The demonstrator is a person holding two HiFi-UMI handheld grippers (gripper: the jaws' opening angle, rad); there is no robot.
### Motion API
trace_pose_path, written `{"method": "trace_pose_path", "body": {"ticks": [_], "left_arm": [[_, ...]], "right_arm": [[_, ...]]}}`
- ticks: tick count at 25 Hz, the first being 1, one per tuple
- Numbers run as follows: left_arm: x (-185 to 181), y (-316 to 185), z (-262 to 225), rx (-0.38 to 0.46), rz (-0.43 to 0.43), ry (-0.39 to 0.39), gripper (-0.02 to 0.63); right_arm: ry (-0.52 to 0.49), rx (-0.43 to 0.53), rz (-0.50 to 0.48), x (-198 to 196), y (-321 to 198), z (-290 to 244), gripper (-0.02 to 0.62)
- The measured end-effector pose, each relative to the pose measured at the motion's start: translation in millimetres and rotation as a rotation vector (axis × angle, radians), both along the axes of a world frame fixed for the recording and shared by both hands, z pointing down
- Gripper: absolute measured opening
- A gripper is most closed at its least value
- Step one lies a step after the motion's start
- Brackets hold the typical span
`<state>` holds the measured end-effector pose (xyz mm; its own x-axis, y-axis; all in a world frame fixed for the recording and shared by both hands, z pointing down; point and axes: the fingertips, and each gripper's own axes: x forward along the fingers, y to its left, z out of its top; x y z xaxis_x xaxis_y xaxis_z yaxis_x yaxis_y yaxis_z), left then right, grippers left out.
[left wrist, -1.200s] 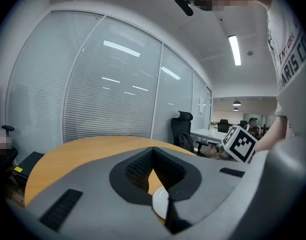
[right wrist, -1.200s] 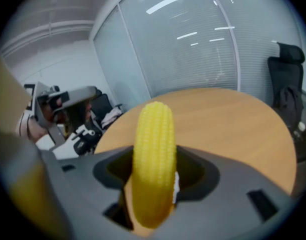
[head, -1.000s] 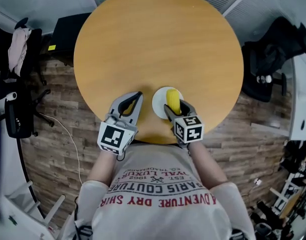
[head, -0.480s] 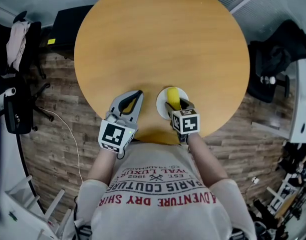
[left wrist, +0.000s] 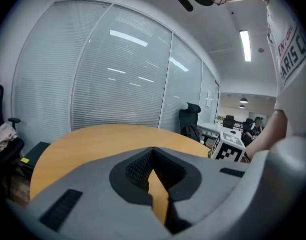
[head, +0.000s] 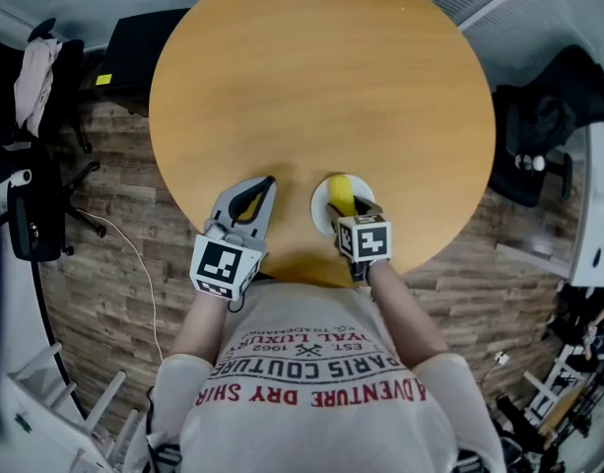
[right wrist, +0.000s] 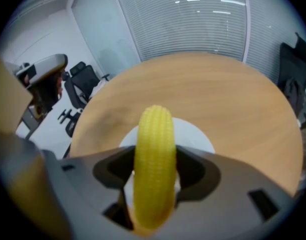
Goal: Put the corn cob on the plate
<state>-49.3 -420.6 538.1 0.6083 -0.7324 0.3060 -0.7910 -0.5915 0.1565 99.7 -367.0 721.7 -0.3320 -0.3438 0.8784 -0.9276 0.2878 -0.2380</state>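
Your grey left gripper (head: pixel 269 181) and right gripper (head: pixel 348 206) are showing black-and-white square markers. You are seeing a yellow corn cob (right wrist: pixel 153 154), a white plate (right wrist: pixel 197 134) and an orange-tan table (head: pixel 321 77).

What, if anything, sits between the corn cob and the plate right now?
Nothing visible does. The right gripper is shut on the corn cob right over the white plate, whose surface shows bare beside it. The left gripper, shut and empty, is off to the left.
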Motion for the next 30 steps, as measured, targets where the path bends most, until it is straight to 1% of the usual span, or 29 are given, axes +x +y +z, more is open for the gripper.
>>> {"method": "trace_pose_path", "body": {"ticks": [4, 9, 12, 15, 16, 17, 18, 19, 22, 25, 30], "left_arm": [[-0.3, 0.3, -2.1, 0.000, -0.002, 0.002, 0.032], [5.2, 3.6, -6.5, 0.003, -0.007, -0.001, 0.032], [5.9, 7.1, -13.2, 0.016, -0.019, -0.008, 0.032], [6.5, 13.4, -18.4, 0.026, -0.042, -0.008, 0.032], [7.2, 15.5, -21.5, 0.031, -0.050, -0.006, 0.032], [8.6, 17.9, -25.4, 0.037, -0.057, -0.003, 0.032], [10.7, 20.6, -29.9, 0.043, -0.063, 0.000, 0.032], [13.5, 23.5, -34.3, 0.048, -0.066, 0.002, 0.032], [25.4, 31.7, -45.8, 0.065, -0.067, 0.000, 0.032], [37.5, 36.7, -58.0, 0.093, -0.063, -0.003, 0.032], [47.5, 42.6, -80.6, 0.147, -0.067, -0.010, 0.032]], "right_arm": [[-0.035, 0.023, 0.024, -3.5, -6.8, -9.2, 0.267], [-0.045, 0.043, 0.036, 1.2, -6.0, -21.5, 0.267], [-0.035, 0.104, 0.043, 5.3, -6.8, -44.1, 0.267], [-0.034, 0.184, 0.023, 6.8, -5.8, -71.1, 0.265], [-0.036, 0.210, 0.019, 7.7, -5.6, -80.7, 0.249], [-0.042, 0.239, 0.024, 9.6, -5.9, -91.0, 0.175], [-0.055, 0.267, 0.036, 11.8, -6.5, -101.8, 0.073], [-0.078, 0.292, 0.047, 13.5, -7.0, -112.5, 0.051], [-0.131, 0.352, 0.050, 18.2, -7.2, -140.3, 0.038], [-0.137, 0.425, 0.033, 24.6, -7.4, -162.4, 0.031], [-0.165, 0.598, 0.010, 34.6, -10.9, -208.2, 0.029]]}}
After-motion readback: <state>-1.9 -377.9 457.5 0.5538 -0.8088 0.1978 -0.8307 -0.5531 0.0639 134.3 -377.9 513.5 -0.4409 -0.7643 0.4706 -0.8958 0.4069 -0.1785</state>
